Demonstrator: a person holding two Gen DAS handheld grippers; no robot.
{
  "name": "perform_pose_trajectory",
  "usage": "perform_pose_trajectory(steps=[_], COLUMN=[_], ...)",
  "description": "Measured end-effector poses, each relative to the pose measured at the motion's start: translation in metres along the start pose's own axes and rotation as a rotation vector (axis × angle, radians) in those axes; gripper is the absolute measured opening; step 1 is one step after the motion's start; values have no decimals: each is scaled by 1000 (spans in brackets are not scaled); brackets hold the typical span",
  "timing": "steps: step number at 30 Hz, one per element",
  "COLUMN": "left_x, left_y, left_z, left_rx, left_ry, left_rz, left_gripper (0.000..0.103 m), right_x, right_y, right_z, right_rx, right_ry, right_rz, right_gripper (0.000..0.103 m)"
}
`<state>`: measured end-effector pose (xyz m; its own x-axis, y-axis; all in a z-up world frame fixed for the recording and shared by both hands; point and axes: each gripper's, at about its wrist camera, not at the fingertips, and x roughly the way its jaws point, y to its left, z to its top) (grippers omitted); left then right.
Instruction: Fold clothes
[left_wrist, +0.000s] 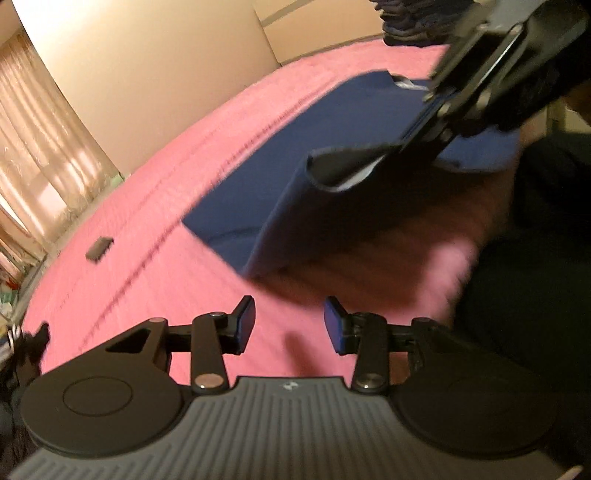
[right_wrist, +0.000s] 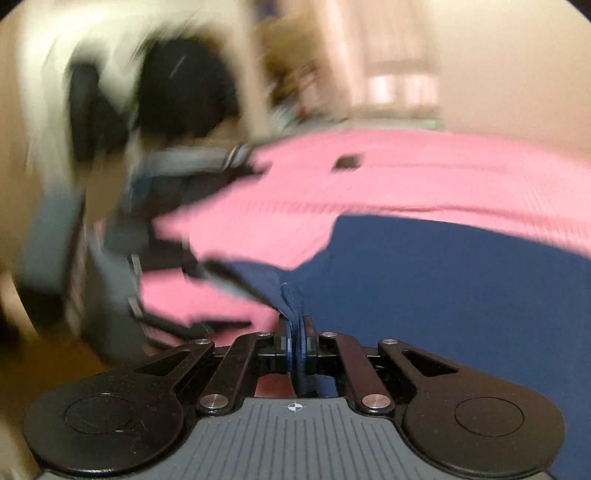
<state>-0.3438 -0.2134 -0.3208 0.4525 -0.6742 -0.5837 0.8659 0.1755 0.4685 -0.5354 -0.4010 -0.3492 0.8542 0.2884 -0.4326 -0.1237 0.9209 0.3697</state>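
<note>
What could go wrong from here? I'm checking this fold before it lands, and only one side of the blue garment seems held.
1. The right hand-held gripper pinches just a thin bunched edge of the blue garment; it may slip out.
2. The left hand-held gripper is open and holds nothing, so the lifted flap could land skewed.
3. Both views are motion-blurred; a fast swing may wrinkle the cloth on the pink bedspread.
</note>
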Motion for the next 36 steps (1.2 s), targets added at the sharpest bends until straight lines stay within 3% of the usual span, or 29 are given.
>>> perform_pose_trajectory(steps=[3, 6, 8, 12, 21, 30, 36], left_x=[5, 8, 16, 49, 139, 173, 162], left_y=[6, 8, 4, -8, -29, -44, -25], left_z=[36, 74, 95, 129, 189, 213, 216], left_rx=[4, 1, 11, 47, 35, 22, -31], left_ry=[-77, -156, -184, -195, -131, -106, -127], left_rz=[30, 37, 18, -47, -211, -274, -269], left_gripper=[36, 38, 40, 41, 41, 44, 44], right_x=[-51, -109, -138, -159, -161, -157, -174], right_y=[-51, -97, -125, -158, -167, -164, -155], right_z=[14, 1, -28, -82, -97, -106, -98], right_rx=[273, 463, 589, 766, 816, 810, 727], right_ry=[-197, -361, -389, -341, -317, -287, -275], right_rz=[-8, -93, -173, -287, -312, -367, -463], right_gripper=[2, 2, 2, 2, 2, 2, 3])
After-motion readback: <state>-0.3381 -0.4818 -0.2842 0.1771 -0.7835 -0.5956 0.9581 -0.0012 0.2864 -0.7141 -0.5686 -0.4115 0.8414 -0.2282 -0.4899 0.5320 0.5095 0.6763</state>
